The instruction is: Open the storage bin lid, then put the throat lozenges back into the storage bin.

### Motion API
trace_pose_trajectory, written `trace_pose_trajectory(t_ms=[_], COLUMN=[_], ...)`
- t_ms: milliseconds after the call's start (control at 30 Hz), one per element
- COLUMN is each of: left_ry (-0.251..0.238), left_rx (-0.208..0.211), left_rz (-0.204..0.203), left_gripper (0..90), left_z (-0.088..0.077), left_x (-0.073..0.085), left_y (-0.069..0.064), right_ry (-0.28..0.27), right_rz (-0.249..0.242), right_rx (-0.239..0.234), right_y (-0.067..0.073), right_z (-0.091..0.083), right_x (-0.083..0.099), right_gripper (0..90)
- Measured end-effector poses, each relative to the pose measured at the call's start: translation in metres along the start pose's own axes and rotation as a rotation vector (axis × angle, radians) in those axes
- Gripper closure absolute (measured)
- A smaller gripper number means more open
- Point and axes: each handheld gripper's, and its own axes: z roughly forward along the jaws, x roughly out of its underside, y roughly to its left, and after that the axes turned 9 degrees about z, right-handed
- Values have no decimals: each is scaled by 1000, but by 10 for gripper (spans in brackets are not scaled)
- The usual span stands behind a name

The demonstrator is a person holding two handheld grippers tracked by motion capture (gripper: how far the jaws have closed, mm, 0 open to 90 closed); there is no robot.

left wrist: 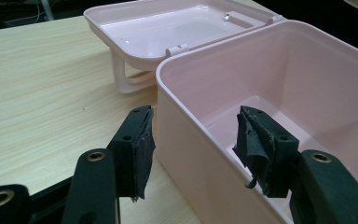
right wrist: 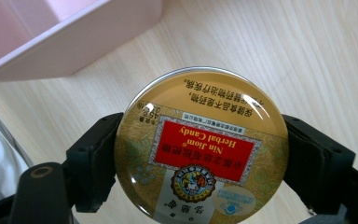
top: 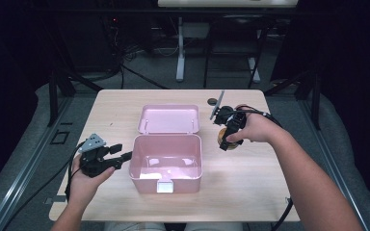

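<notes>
A pink plastic box (top: 144, 182) stands open at the table's middle, its lid (top: 168, 119) laid back behind it. The inside of the box (left wrist: 279, 84) holds nothing I can see. My left gripper (top: 124, 151) is at the box's left wall, open, with one jaw outside and one inside (left wrist: 193, 140); its pads (left wrist: 142, 149) stand off the wall. To the right of the box, my right gripper (top: 229, 139) is shut on a round gold candy tin (top: 225, 144) with a red label (right wrist: 200, 144), held by its rim low over the table.
The light wooden table (top: 250, 183) has a small dark round hole (top: 212, 101) near its far edge. Cables trail from both grippers off the near edge. Desk legs and dark stands occupy the floor beyond the table.
</notes>
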Motion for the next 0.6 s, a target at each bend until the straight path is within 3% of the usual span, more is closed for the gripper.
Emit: trace_pose_trajectory(t_ms=[67, 100, 200, 600], left_ry=[0, 0, 3, 6], left_rx=[1, 1, 4, 6], left_rz=[-1, -1, -2, -2], left_gripper=[456, 457, 456, 456], left_z=[0, 0, 0, 1], left_x=[0, 0, 0, 1], left_y=[0, 0, 0, 0], right_ry=[-5, -5, -7, -18], right_rz=[-59, -59, -122, -189], right_rx=[-2, -2, 3, 2], right_y=[7, 7, 15, 24], right_z=[-1, -1, -4, -12], right_x=[-1, -1, -5, -10], right_gripper=[199, 199, 199, 199])
